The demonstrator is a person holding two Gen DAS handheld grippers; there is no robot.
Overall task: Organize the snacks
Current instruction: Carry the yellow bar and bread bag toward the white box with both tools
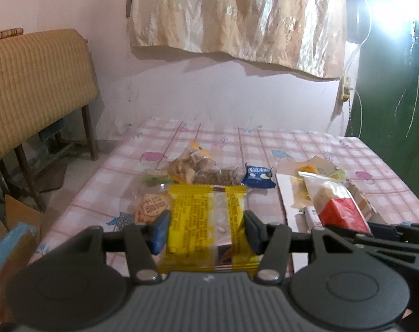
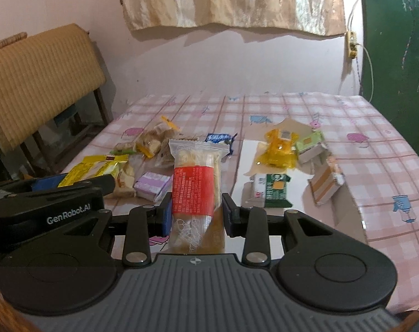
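Observation:
My left gripper (image 1: pixel 206 228) is shut on a yellow snack packet (image 1: pixel 206 221), held flat above the table; the same packet (image 2: pixel 96 167) and the left gripper (image 2: pixel 71 184) show at the left of the right wrist view. My right gripper (image 2: pixel 197 213) is shut on a clear packet with a red label (image 2: pixel 194 188), lifted off the table; that packet (image 1: pixel 333 204) appears at the right of the left wrist view. Loose snacks lie in a heap mid-table: a clear bag of biscuits (image 1: pixel 188 164), a blue packet (image 1: pixel 257 177), a purple packet (image 2: pixel 151 184).
A white cardboard tray (image 2: pixel 295 177) on the right holds a yellow packet (image 2: pixel 278 149), a green-and-white packet (image 2: pixel 274 189) and small boxes (image 2: pixel 311 145). The table has a pink checked cloth (image 2: pixel 375 160). A wicker-backed chair (image 1: pixel 35 83) and cardboard boxes (image 1: pixel 13 238) stand left.

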